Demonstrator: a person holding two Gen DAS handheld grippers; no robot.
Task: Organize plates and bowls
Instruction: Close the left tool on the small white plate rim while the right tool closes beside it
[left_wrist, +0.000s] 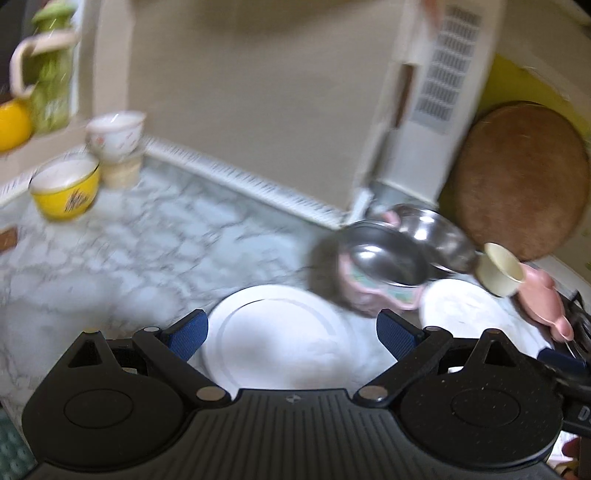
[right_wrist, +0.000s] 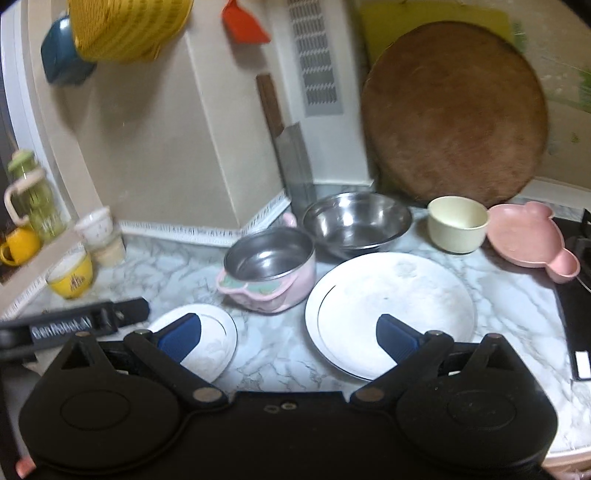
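Observation:
A small white plate (left_wrist: 277, 332) (right_wrist: 212, 341) lies on the marble counter, between the open fingers of my left gripper (left_wrist: 291, 334). A large white plate (right_wrist: 391, 310) (left_wrist: 461, 310) lies to its right; my right gripper (right_wrist: 288, 338) is open and empty, hovering between the two plates. Behind them stand a pink steel-lined bowl (right_wrist: 267, 273) (left_wrist: 376, 277), a steel bowl (right_wrist: 356, 221) (left_wrist: 432, 230), a cream cup (right_wrist: 458, 229) (left_wrist: 500, 271) and a pink bear-shaped dish (right_wrist: 532, 236) (left_wrist: 543, 301).
A yellow cup (left_wrist: 64, 192) (right_wrist: 70, 275) and stacked white cups (left_wrist: 116, 146) (right_wrist: 99, 234) stand at far left. A round wooden board (right_wrist: 454, 110) and a cleaver (right_wrist: 295, 162) lean on the back wall. A black stove edge (right_wrist: 576, 295) is at right.

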